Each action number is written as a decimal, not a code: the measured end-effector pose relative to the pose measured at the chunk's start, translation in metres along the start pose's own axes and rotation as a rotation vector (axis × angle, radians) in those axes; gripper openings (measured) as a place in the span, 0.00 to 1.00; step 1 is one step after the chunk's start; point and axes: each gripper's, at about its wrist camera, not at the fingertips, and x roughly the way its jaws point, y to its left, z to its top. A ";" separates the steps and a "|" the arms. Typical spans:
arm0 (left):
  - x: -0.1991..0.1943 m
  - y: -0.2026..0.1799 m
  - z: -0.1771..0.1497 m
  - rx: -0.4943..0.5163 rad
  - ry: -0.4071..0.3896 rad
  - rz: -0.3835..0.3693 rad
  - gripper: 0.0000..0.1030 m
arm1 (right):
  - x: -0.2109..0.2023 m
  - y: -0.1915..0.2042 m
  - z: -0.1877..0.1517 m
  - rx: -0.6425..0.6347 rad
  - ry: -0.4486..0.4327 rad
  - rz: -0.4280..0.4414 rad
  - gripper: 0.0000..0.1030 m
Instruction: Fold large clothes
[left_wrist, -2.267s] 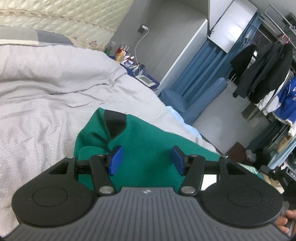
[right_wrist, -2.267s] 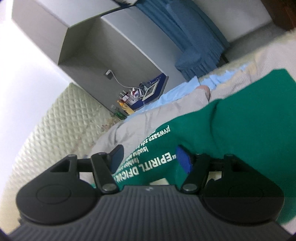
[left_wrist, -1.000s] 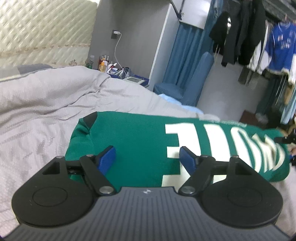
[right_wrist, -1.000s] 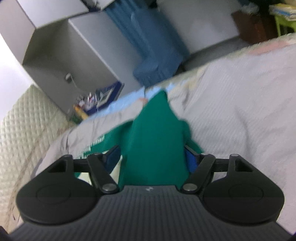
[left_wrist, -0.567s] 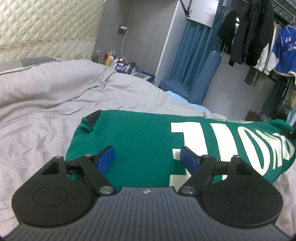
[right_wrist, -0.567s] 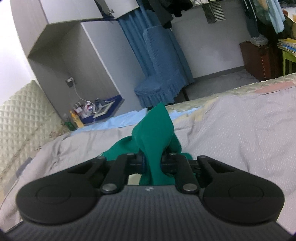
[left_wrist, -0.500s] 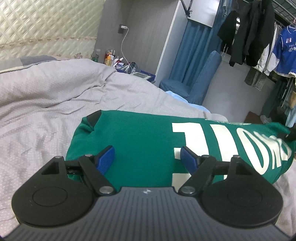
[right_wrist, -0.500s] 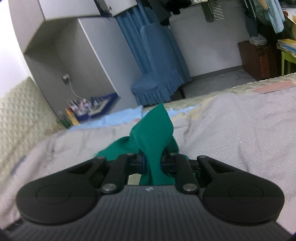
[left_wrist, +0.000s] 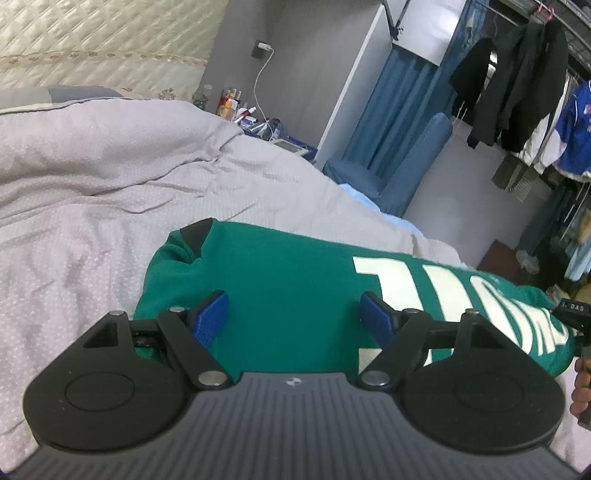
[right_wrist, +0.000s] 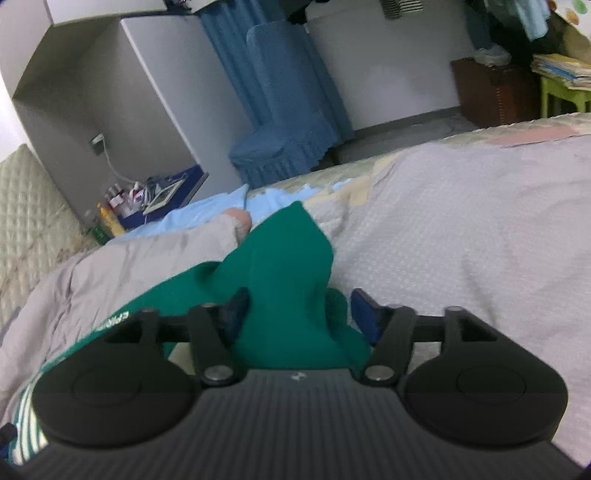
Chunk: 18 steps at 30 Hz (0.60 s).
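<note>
A green sweatshirt (left_wrist: 277, 277) with large white letters lies folded across the grey duvet (left_wrist: 92, 192). Its black-trimmed collar points to the far left in the left wrist view. My left gripper (left_wrist: 293, 315) hovers open just above its plain green part, blue pads wide apart, nothing between them. In the right wrist view a raised fold of the sweatshirt (right_wrist: 284, 258) lies between the fingers of my right gripper (right_wrist: 299, 310). Its jaws are opening and the pads stand clear of the cloth. The right gripper's black body shows at the left view's right edge, with a hand (left_wrist: 583, 376).
The duvet (right_wrist: 461, 240) covers the bed, with a light blue sheet (right_wrist: 207, 210) at its far edge. Beyond stand a bedside table with bottles (left_wrist: 236, 110), a blue chair (left_wrist: 406, 173), a rack of hanging clothes (left_wrist: 517, 85) and a brown box (right_wrist: 491, 92).
My right gripper, shut on the green fold half a second ago, now has its jaws apart and the fold has sunk lower. My left gripper stayed open and rolled slightly.
</note>
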 end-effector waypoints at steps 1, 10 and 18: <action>-0.004 -0.001 0.001 -0.008 -0.006 -0.003 0.79 | -0.007 0.001 0.001 -0.006 -0.011 0.003 0.63; -0.040 -0.019 0.000 0.032 -0.055 -0.030 0.79 | -0.087 0.034 -0.003 -0.102 -0.164 0.138 0.63; -0.031 -0.032 -0.011 0.114 0.000 0.000 0.79 | -0.079 0.099 -0.044 -0.338 -0.064 0.306 0.62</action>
